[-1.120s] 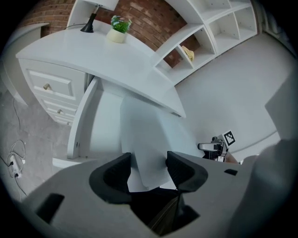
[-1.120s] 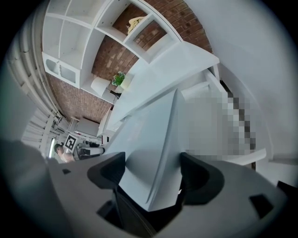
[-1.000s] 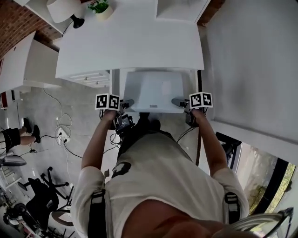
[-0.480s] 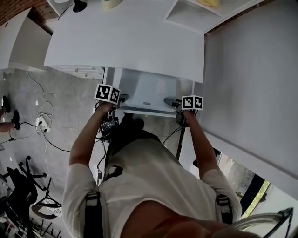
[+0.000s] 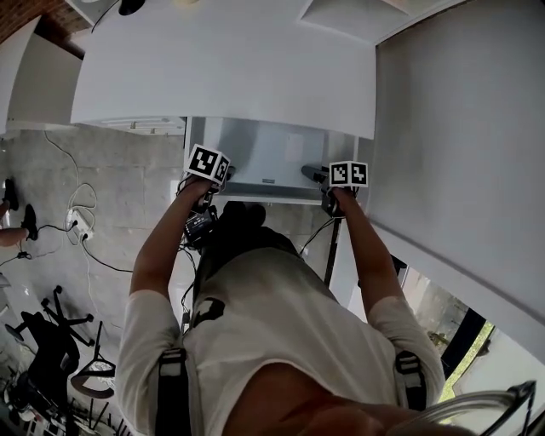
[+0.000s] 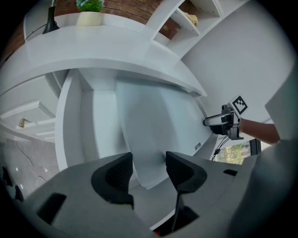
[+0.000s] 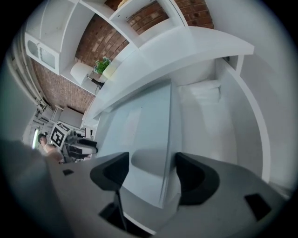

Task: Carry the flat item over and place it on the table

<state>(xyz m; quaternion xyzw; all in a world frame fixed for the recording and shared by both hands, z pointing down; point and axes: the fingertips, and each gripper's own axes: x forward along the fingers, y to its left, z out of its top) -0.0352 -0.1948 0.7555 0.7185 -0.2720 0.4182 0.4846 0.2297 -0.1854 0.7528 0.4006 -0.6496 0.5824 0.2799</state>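
Observation:
A flat pale-grey panel (image 5: 255, 153) hangs level in front of me, carried by its two near corners. Its far part is hidden below the front edge of the white table (image 5: 230, 68). My left gripper (image 5: 228, 177) is shut on the near left corner, and the panel (image 6: 153, 125) runs out from between its jaws (image 6: 149, 169). My right gripper (image 5: 311, 173) has the panel's right edge (image 7: 139, 125) between its jaws (image 7: 146, 169), which are closing on it. Each gripper shows in the other's view: the right gripper (image 6: 212, 122) and the left gripper (image 7: 91, 145).
A lamp base (image 6: 49, 21) and a potted plant (image 6: 91, 16) stand at the table's back, under brick-backed shelves (image 7: 139, 14). A white side panel (image 6: 70, 121) supports the table. A white wall (image 5: 460, 128) is close on the right. Cables (image 5: 81, 226) and a chair (image 5: 51, 341) are on the floor at left.
I have stepped closer to the table. Both grippers moved forward with the panel, whose far edge now sits under the tabletop's front edge. The lamp and plant have left the head view.

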